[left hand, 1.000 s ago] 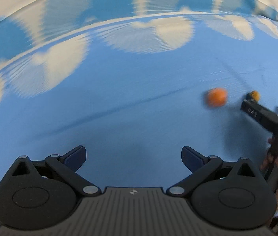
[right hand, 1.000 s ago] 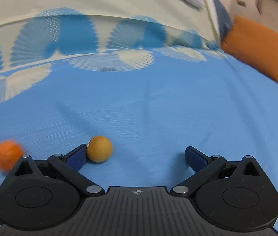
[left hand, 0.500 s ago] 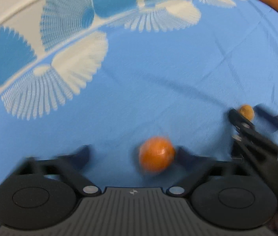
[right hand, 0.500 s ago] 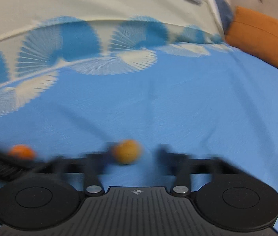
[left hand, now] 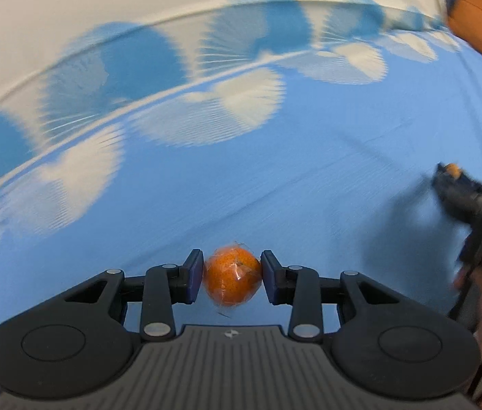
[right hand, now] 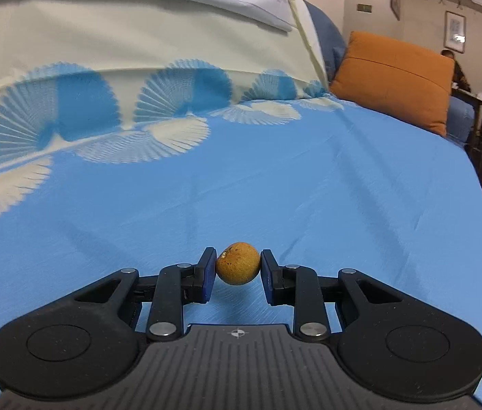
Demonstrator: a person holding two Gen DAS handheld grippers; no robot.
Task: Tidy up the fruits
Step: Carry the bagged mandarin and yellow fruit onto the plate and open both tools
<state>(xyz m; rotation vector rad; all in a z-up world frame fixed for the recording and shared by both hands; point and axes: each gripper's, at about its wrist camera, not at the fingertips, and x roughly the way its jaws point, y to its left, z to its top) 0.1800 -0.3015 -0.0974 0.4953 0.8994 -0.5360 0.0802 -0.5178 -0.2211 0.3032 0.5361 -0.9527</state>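
A round orange mandarin (left hand: 232, 280) was pinched in the slightly opening left gripper (left hand: 232, 282); a small tan-yellow fruit (right hand: 237, 263) was clamped by the right gripper (right hand: 237, 270). Either could be dropped through roundness.

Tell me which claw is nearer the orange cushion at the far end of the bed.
Right, as far as these views show. The right claw, shut on the small yellowish fruit, sits on the cushion's side; the left claw, gripping the wrapped orange, is further away.
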